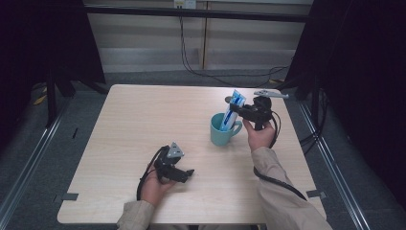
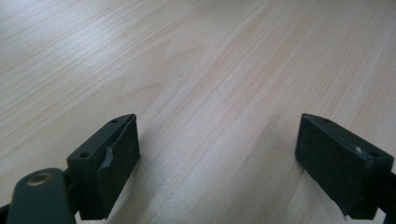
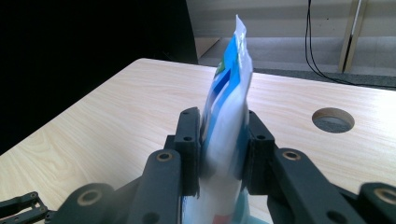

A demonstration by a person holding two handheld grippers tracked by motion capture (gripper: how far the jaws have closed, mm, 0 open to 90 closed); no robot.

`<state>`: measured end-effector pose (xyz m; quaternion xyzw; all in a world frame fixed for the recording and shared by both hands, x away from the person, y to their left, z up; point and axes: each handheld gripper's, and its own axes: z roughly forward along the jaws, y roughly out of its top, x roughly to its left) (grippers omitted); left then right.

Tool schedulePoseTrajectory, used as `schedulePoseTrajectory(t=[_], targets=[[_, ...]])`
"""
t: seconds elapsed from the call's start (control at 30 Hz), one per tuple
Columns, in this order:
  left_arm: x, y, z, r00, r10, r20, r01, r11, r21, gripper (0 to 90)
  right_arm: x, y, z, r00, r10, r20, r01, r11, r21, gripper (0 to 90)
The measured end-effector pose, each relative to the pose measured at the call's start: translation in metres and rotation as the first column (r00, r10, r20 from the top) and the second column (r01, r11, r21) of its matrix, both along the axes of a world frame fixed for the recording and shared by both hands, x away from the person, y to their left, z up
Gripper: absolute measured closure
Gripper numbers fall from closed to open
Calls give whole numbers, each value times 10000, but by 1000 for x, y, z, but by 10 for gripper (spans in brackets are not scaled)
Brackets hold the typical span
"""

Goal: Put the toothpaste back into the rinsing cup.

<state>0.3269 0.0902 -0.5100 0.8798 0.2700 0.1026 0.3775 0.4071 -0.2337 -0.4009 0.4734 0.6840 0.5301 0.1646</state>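
Observation:
A teal mug [image 1: 223,130] stands right of the table's middle. A blue and white packet [image 1: 233,110] stands upright with its lower end inside the mug. My right gripper [image 1: 236,109] is shut on the packet [image 3: 229,112] from the right, its black fingers [image 3: 189,144] pressing both sides. My left gripper [image 1: 189,173] rests low near the front edge of the table, left of the mug. In the left gripper view it [image 2: 217,156] is open wide, with bare wood between its pads [image 2: 121,161].
The light wooden table [image 1: 143,124] has a round cable hole [image 3: 333,120] near its far side. Dark curtains flank both sides. Cables hang behind the table, and metal rails run along the floor left and right.

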Motion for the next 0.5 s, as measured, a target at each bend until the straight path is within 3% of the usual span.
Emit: schedulePoseTrajectory(t=[0.5], targets=[[0, 0, 0, 10000, 5, 0, -5, 10000, 4, 136, -1, -6, -1, 10000, -46, -55, 46, 10000, -36, 707]])
